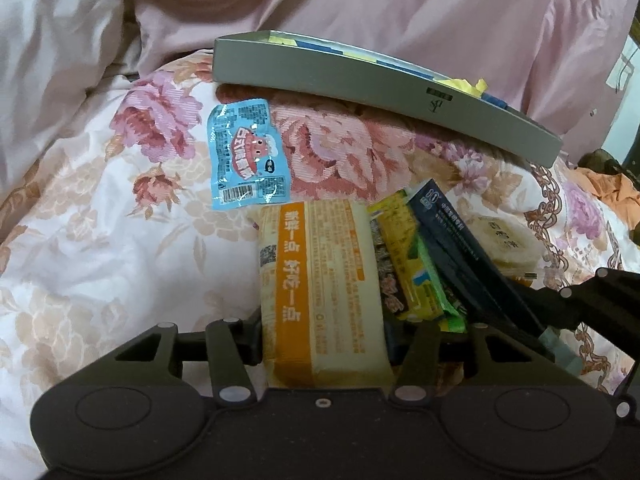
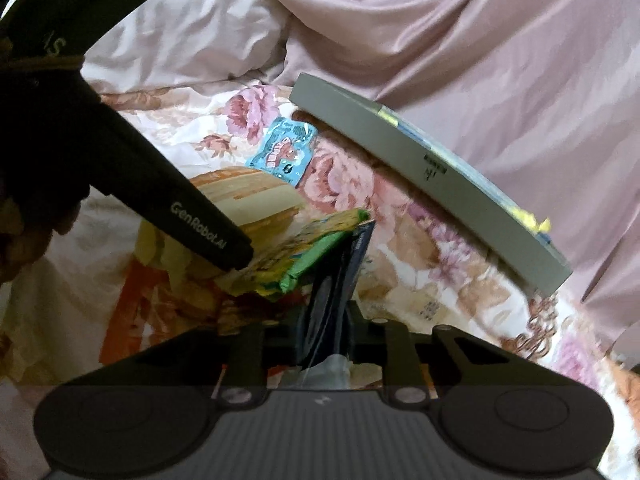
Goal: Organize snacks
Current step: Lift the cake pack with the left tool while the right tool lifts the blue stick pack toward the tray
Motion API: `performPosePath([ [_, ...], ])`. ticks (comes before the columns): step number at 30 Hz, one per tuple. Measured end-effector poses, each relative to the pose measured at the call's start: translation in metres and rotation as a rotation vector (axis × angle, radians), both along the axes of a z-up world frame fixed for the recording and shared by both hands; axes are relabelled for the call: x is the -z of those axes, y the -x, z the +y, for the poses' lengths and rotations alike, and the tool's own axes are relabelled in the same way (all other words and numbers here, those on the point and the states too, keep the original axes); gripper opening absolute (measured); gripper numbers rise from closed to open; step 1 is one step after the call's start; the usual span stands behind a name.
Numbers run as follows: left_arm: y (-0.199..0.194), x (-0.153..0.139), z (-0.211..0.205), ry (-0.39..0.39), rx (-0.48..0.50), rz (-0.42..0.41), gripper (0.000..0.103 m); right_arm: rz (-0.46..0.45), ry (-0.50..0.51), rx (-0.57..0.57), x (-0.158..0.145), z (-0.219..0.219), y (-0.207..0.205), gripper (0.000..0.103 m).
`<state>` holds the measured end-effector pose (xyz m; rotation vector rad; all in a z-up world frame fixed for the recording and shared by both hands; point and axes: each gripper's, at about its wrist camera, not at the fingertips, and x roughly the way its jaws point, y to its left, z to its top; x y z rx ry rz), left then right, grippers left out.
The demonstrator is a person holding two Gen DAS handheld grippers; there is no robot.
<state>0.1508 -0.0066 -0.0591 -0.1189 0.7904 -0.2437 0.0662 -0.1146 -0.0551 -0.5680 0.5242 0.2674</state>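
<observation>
Blue sachet [image 1: 247, 152] loose on floral quilt [image 1: 100, 240], prob. next. Left gripper [image 1: 324, 344] clamped on orange-cream pack [image 1: 320, 288], steadying stack. Right gripper [image 2: 324, 336] pinched on navy packet [image 2: 340, 272], likely bound for grey tray [image 1: 380, 92] behind.

A cream-and-orange snack pack [image 1: 320, 292], yellow-green packet [image 1: 416, 268] and navy sachet [image 1: 460, 252] are bunched upright, a blue pouch [image 1: 246, 152] lying flat beside.
</observation>
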Motion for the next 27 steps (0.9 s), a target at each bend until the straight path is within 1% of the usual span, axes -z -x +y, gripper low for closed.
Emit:
performPosePath([
  [4,0.001,-0.001,0.000,0.000,-0.008,-0.007,0.053,-0.049,0.075,0.008,0.004,0.003,0.000,0.020],
  [9,0.004,-0.001,0.001,0.009,-0.022,-0.022,0.052,-0.110,0.126,0.003,0.006,0.004,0.004,0.020],
  [14,0.008,-0.004,0.002,0.011,-0.040,-0.059,0.052,-0.187,0.177,-0.009,0.006,0.006,0.008,0.020],
  [22,0.017,-0.018,0.005,0.043,-0.072,-0.141,0.052,-0.312,0.170,0.015,-0.003,-0.001,0.007,0.020],
  [27,0.011,-0.038,0.008,0.105,-0.112,-0.212,0.051,-0.405,0.143,0.045,-0.013,-0.009,-0.002,0.020],
])
